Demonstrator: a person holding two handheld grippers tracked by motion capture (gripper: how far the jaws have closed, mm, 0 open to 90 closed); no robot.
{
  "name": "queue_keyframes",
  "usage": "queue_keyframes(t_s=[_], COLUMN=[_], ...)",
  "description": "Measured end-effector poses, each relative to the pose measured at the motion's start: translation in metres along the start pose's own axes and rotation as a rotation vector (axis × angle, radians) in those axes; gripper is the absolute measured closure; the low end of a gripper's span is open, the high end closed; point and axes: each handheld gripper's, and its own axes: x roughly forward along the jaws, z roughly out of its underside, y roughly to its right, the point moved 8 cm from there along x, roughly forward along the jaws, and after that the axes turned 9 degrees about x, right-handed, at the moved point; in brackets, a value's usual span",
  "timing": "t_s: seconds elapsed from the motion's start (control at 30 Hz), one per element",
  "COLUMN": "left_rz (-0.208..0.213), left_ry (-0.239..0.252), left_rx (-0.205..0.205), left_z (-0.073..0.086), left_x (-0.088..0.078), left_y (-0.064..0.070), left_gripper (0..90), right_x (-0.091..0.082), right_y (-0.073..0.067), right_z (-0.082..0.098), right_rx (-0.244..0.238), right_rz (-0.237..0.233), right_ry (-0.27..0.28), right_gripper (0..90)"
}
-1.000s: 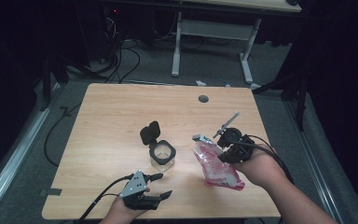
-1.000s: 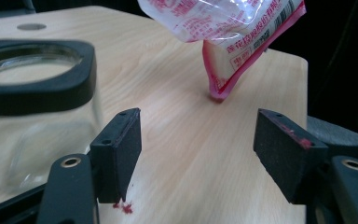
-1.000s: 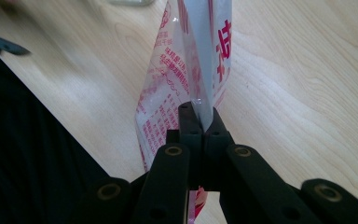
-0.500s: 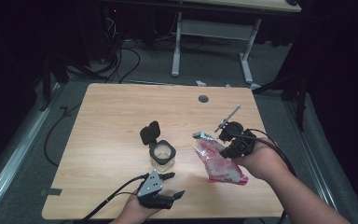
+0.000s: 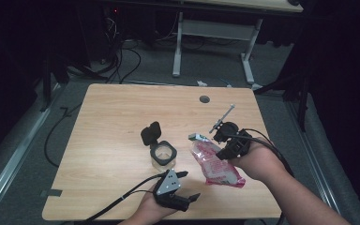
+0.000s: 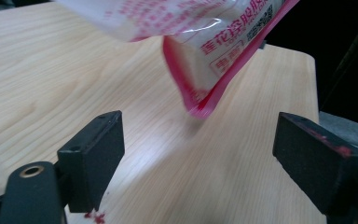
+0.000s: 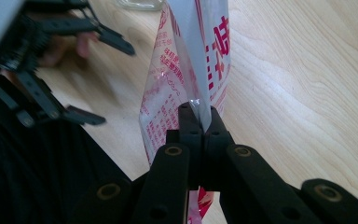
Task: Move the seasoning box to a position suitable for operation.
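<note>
- The pink-and-white printed plastic pouch (image 5: 216, 161) lay over the wooden table's (image 5: 117, 117) right front part, its long axis running from far-left to near-right.
- Red Chinese characters covered it; the left gripper view alone showed a small barcode-like patch.
- The right gripper (image 7: 199, 122) was clamped on the pouch's edge.
- The left gripper (image 5: 187, 184) stood apart, jaws having just widened, holding nothing, with the pouch's corner beyond them.

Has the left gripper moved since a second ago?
Yes. The left gripper has shifted right along the table's near edge, toward the pink bag.
</note>
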Motion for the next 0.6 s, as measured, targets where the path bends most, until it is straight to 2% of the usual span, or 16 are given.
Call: queue_keyframes(t_s=[0.27, 0.47, 0.6], left_rz=[-0.002, -0.01, -0.028], left_ry=[-0.054, -0.059, -0.035], left_rx=[0.001, 0.005, 0.017], left_z=[-0.003, -0.003, -0.007], left_x=[0.031, 0.035, 0.033], left_y=[0.0, 0.0, 0.0], left_gripper=[18.7, 25.0, 36.7], right_x=[-0.008, -0.008, -0.005], right_y=[-0.013, -0.018, -0.022], right_z=[-0.01, -0.012, -0.015], right_rx=[-0.02, -0.024, -0.03], right_rz=[-0.018, -0.028, -0.04], right_ry=[0.023, 0.023, 0.019], right_gripper=[90.0, 90.0, 90.0])
